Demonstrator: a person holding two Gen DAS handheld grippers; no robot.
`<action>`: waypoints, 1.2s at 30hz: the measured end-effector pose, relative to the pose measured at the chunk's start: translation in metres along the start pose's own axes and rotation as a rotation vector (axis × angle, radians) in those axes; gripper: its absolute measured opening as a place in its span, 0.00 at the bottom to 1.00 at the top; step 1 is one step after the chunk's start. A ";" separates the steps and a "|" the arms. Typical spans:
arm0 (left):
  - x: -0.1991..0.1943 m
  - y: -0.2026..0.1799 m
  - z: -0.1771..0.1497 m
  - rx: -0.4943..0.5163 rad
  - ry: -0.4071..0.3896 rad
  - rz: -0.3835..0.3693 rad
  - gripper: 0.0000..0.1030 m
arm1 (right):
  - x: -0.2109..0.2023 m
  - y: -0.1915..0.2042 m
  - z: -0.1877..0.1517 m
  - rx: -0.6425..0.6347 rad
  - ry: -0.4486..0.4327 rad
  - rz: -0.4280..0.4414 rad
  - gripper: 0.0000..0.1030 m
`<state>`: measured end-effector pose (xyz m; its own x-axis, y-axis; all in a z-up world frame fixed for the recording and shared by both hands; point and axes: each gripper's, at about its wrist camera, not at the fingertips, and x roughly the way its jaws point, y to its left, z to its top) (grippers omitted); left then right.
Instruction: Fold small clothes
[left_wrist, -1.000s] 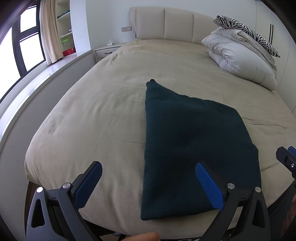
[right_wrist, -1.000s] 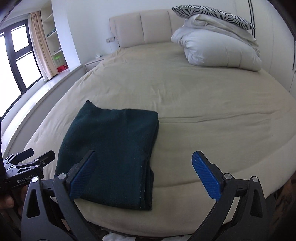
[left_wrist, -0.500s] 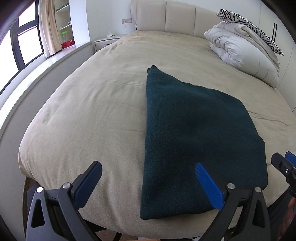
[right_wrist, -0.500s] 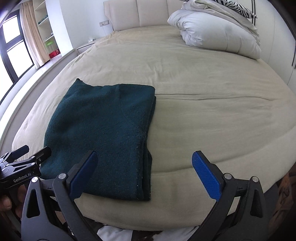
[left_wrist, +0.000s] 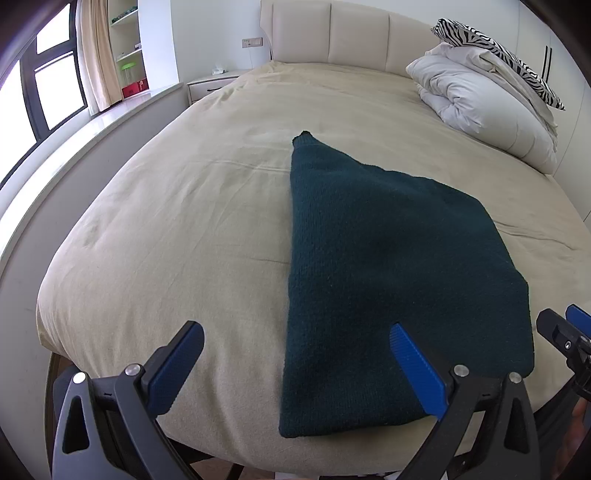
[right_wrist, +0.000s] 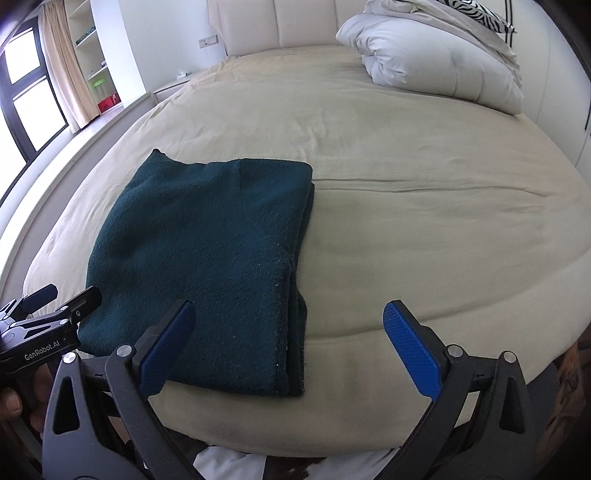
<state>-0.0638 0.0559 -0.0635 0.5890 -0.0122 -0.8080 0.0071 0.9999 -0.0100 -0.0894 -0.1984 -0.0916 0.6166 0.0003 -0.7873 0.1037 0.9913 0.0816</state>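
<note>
Sweater, dark green, lies folded into a layered rectangle at near left of bed, stacked edges on its right side. Left gripper and right gripper both spread wide, empty, clear of fabric. Judgement: folding nearly or fully complete; at most one further halving.

A home bedroom: wide beige bed, padded headboard, heaped duvet, nightstand, curtained window.

Beige bed under folded green sweater, white duvet.
</note>
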 end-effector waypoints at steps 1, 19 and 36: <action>0.000 0.000 0.000 0.001 0.000 0.000 1.00 | 0.000 0.000 0.000 -0.001 0.001 0.000 1.00; 0.000 0.000 0.000 -0.002 -0.001 0.000 1.00 | 0.003 0.001 -0.001 0.001 0.007 0.002 1.00; -0.001 0.001 0.002 -0.002 -0.004 0.001 1.00 | 0.003 0.001 -0.001 0.003 0.007 0.002 1.00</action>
<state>-0.0631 0.0566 -0.0618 0.5926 -0.0114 -0.8054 0.0046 0.9999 -0.0108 -0.0880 -0.1974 -0.0945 0.6111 0.0033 -0.7916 0.1051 0.9908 0.0852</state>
